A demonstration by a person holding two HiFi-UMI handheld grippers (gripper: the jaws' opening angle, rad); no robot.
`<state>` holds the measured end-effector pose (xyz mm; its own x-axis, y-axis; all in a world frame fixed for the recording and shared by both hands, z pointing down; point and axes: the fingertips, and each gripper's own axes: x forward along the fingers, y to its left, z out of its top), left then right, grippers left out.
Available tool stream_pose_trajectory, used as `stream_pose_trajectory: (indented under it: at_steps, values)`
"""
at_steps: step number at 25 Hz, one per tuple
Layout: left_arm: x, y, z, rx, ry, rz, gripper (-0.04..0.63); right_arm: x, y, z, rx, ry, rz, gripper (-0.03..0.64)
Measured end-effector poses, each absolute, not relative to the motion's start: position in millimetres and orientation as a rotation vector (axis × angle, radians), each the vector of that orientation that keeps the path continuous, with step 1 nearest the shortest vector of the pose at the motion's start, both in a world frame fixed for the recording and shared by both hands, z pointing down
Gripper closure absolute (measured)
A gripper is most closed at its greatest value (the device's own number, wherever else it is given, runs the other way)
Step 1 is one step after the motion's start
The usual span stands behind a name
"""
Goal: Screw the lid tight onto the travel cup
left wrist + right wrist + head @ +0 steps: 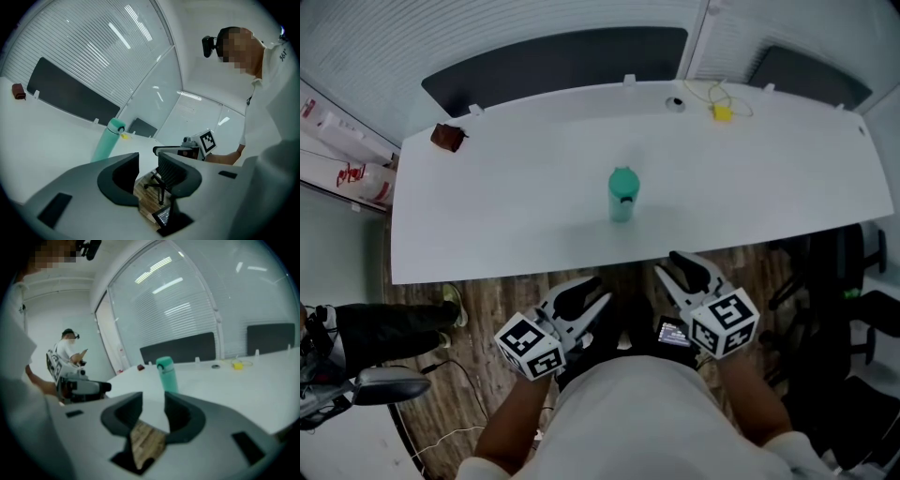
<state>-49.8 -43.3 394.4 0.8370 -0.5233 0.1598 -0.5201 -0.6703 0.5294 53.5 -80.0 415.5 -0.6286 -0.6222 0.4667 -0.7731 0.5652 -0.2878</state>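
We are holding the left gripper (598, 292) low in front of us, off the near edge of the white table (506, 187), and its jaws are standing apart with nothing between them. In the left gripper view (147, 168) only wooden floor and the base of an office chair (161, 185) are showing through the gap. We are holding the right gripper (670, 265) beside it, also short of the table edge. Its jaws are likewise spread and empty, and the right gripper view (152, 411) is showing floorboards (146, 441) and the table edge between them. Neither gripper is touching anything on the table.

The mint-green travel cup (622, 195) is standing upright near the middle of the table, well apart from both grippers, and its lid (623, 178) is sitting on top of it. In the left gripper view the cup (107, 140) is appearing up and to the left of the jaws, and in the right gripper view the cup (167, 376) is rising just above the right-hand jaw.

Farther out, a small brown object (447, 137) is lying at the far left corner of the table. A yellow item (723, 112) with a thin cord is resting near the far edge, beside a round grommet (676, 103). Dark partition panels (553, 56) are standing behind the table. In the right gripper view another person (69, 350) is standing in the background.
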Motion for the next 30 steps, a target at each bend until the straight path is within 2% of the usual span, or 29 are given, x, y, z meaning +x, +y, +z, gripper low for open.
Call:
stream_pose_trajectory:
  at_steps: [19,22,28,30]
  values:
    - [-36.2,-117.5,397.5,2.526,-0.757,0.068,0.456,34.4,-152.5,396.9,1.125,-2.545,0.578,0.47]
    - [-37.4,-135.3,405.8,2.541,-0.779,0.103,0.439,28.3,-166.1,400.9,1.106,-2.539,0.548,0.445]
    - [-35.1,-172.5,435.5,2.62,-0.817,0.236,0.341,9.3,-194.8,414.0,1.014,-2.521,0.457,0.338]
    - [-30.6,-182.8,444.4,2.643,-0.801,0.271,0.313,2.8,-204.1,418.5,0.984,-2.508,0.416,0.321]
